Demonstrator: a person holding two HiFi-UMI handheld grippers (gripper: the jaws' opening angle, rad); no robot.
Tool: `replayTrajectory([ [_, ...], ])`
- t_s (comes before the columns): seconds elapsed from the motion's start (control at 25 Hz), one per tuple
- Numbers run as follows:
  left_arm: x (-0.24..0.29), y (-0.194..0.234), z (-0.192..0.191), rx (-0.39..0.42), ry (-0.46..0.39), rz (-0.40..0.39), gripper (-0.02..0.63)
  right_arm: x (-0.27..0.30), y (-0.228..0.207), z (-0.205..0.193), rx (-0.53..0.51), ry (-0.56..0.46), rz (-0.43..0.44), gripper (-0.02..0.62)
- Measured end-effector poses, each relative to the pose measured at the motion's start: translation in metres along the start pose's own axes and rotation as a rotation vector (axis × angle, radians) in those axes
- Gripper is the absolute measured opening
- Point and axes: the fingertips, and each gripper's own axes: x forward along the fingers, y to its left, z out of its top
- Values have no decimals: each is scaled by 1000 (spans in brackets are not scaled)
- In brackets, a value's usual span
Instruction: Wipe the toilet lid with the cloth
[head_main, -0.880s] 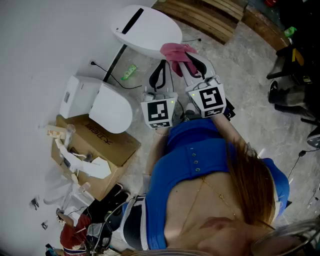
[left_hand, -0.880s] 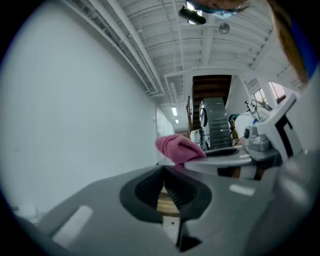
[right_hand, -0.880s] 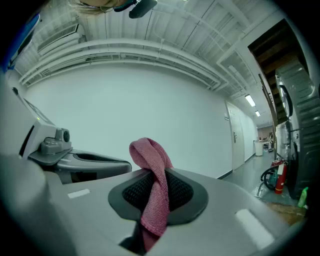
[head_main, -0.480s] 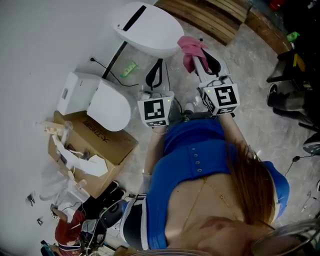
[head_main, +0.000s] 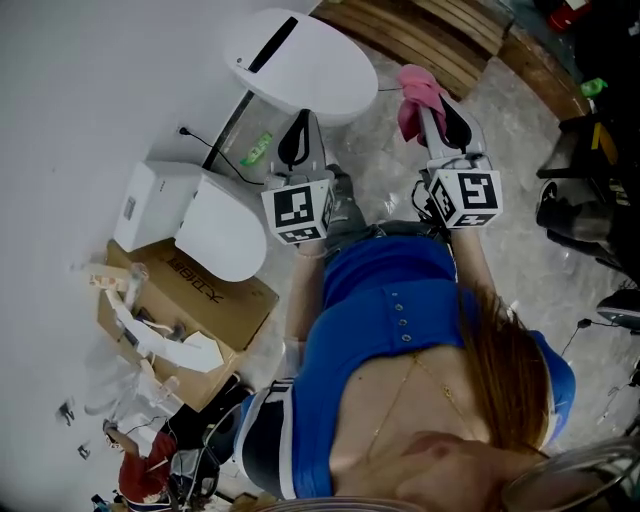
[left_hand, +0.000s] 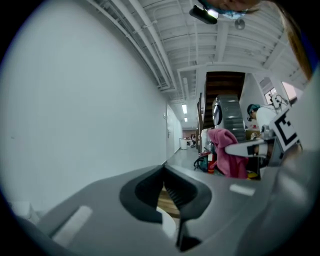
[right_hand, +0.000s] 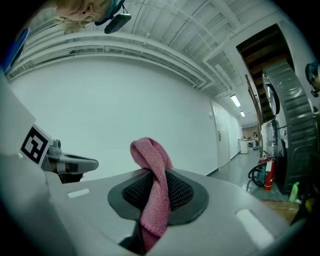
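One pink cloth (right_hand: 151, 186) is all I am carrying, and it is pinched between the closed jaws of the right gripper (head_main: 432, 110), its top bunched above the pads and its tail hanging below them. In the head view it now sits in the upper right of the frame, off the toilet lid (head_main: 310, 70) and apart from its rim, whereas a second ago it lay against the lid's lower right edge. I read that swing to the right as the cloth coming away from the surface, either at the end of a stroke or between passes, so nothing is being wiped at this moment. The left gripper (head_main: 298, 135) holds near the lid's lower edge at upper centre, its jaws closed on nothing. Further left stand a second white toilet unit (head_main: 200, 215) and a cardboard box (head_main: 190, 290), with a green bottle (head_main: 258, 148) on the floor beside the lid.
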Motion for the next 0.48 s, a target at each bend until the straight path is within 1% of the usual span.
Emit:
replayTrajectory([
  [0.2, 65, 61, -2, -8, 20, -7, 2, 96, 5, 3, 6, 17, -9, 67],
  [0.36, 114, 106, -8, -24, 63, -59, 3, 175, 27, 6, 27, 31, 26, 67],
  [0.48, 143, 134, -13, -26, 85, -72, 3, 221, 42, 6, 64, 37, 59, 67],
])
